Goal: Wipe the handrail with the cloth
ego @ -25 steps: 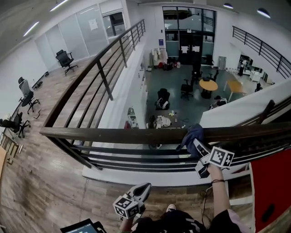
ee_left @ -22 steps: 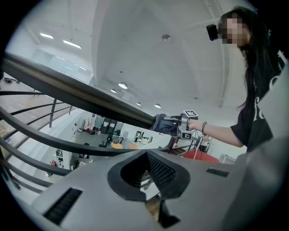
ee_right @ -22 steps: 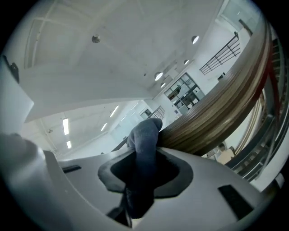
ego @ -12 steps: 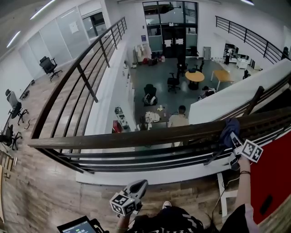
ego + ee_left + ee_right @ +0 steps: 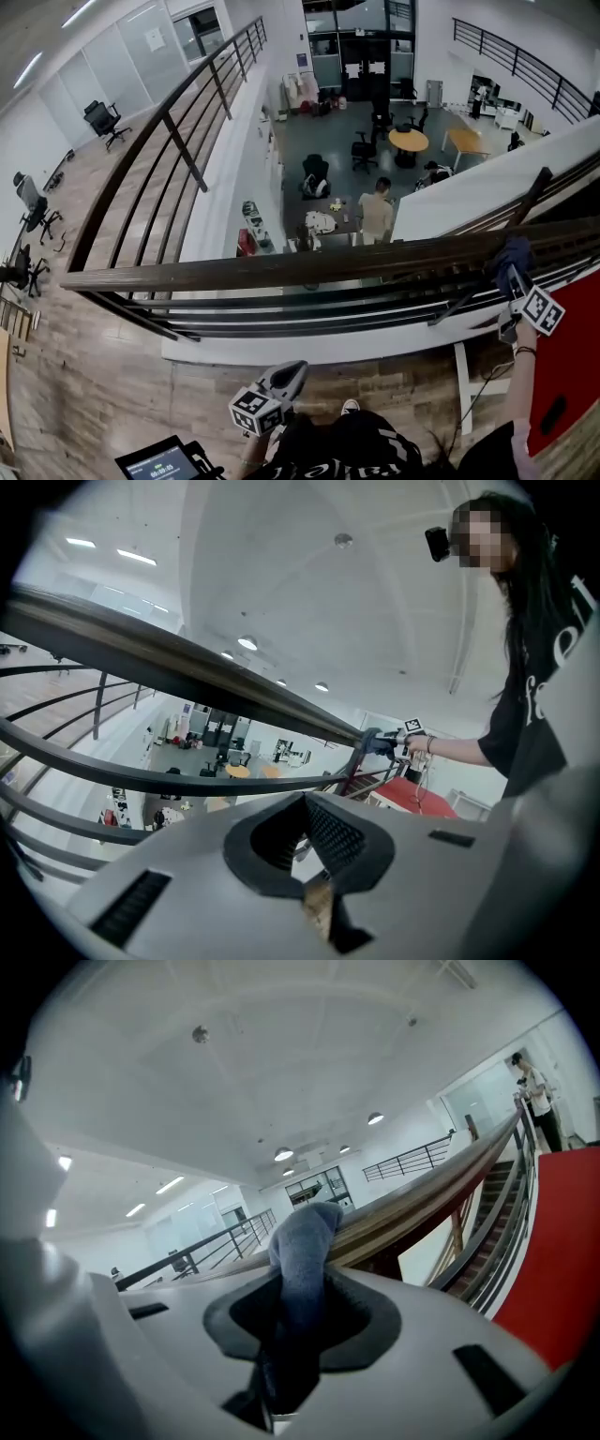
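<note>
handrail (image 5: 281,268) — dark, smooth wood; cloth (image 5: 305,1234) — soft, matt blue-grey fabric.

We log a wood-plank floor (image 5: 75,375) on our level, with a black office chair (image 5: 101,118) by the left wall and another chair (image 5: 33,211) nearer. On the lower floor we see a round orange table (image 5: 410,141) with dark seats near it. A person (image 5: 377,212) in a light top stands beside scattered items (image 5: 320,222). A red panel (image 5: 577,337) fills the right edge. A lit screen (image 5: 161,463) shows at the bottom edge. Ceiling lights (image 5: 283,1154) glow overhead.
</note>
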`<state>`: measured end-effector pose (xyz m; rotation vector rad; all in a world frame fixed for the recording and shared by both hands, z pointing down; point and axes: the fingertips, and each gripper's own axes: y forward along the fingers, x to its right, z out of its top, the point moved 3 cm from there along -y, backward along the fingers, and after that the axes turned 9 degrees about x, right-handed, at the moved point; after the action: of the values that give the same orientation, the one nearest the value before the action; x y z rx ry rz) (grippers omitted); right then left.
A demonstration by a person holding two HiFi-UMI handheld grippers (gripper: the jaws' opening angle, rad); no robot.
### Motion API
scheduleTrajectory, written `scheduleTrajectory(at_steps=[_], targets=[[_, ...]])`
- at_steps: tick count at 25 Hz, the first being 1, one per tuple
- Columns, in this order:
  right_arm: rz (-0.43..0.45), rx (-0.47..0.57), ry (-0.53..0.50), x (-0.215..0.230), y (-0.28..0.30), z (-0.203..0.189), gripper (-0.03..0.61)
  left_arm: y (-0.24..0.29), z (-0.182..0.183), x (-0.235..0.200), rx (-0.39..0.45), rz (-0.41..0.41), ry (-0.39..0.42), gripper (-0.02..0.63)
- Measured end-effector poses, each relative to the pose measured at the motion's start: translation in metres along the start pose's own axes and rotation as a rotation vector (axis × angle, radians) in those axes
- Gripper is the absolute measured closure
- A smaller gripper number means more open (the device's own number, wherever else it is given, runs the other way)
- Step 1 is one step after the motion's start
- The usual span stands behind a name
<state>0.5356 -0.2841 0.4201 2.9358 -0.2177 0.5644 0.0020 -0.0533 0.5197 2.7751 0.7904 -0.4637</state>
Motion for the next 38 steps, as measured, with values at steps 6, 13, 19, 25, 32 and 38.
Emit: scheduleTrajectory(at_steps=[6,13,19,25,32,38], targets=[[0.119,-0.060,-0.006,-0.131,-0.028,-0.078,0.486,-0.040,0.006,-0.037,0.004,-0.020,-0.001,0.614],[0.328,-0.157,0.096,-0.349,-0.032,-0.206,0.486,-0.121,0.040,-0.127,0.016,0.006,0.021,0.614],[0.526,-0.299,0.192,-0.543,-0.020,-0.327,0.486,-0.184,0.067,-0.200,0.005,0.063,-0.001,0.614],[0.722,-0.474,0.179,-0.697,-0.006,-0.434,0.486,-0.227,0.070,-0.247,0.049,0.146,-0.045,0.614],[0.780,-0.615,0.077,-0.802,0.022,-0.505,0.486,-0.277,0.068,-0.276,0.065,0.233,-0.046,0.614],[0.644,-0.679,0.047,-0.775,0.058,-0.541,0.486,-0.300,0.053,-0.288,0.068,0.310,-0.068,0.614]])
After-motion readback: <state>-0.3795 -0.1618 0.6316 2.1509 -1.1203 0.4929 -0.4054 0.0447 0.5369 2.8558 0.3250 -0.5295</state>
